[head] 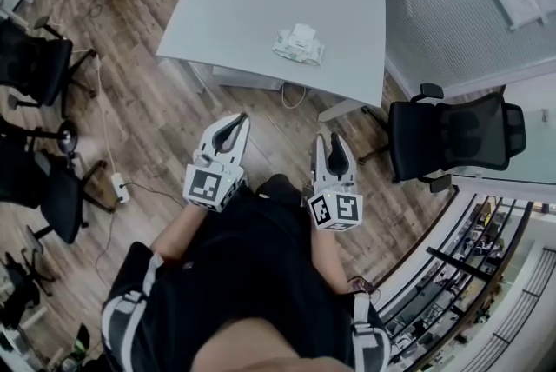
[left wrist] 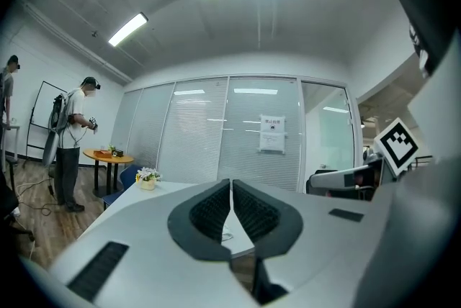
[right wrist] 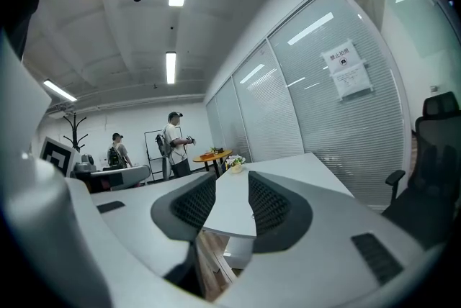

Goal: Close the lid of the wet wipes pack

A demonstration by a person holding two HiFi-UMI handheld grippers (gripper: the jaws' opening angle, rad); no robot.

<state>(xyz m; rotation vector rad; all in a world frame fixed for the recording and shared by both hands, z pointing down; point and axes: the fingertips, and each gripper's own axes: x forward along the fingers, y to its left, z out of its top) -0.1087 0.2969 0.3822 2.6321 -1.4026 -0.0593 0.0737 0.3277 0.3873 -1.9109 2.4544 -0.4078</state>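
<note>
The wet wipes pack (head: 299,44) lies on the white table (head: 234,5), towards its near right side, with a white flap (head: 303,33) standing up on top. Both grippers hang over the wooden floor, short of the table's near edge and well apart from the pack. My left gripper (head: 234,120) is shut, its dark pads (left wrist: 216,209) pressed together with nothing between them. My right gripper (head: 334,138) is open, and only the table (right wrist: 288,170) shows through its gap. In the right gripper view the right gripper (right wrist: 232,188) points at the table's near corner.
A black office chair (head: 456,134) stands right of the table, more chairs (head: 35,66) at the left. A power strip (head: 119,186) and cables lie on the floor. A flower pot (left wrist: 148,179) sits on the table's far end. People stand by a small round table (left wrist: 108,155).
</note>
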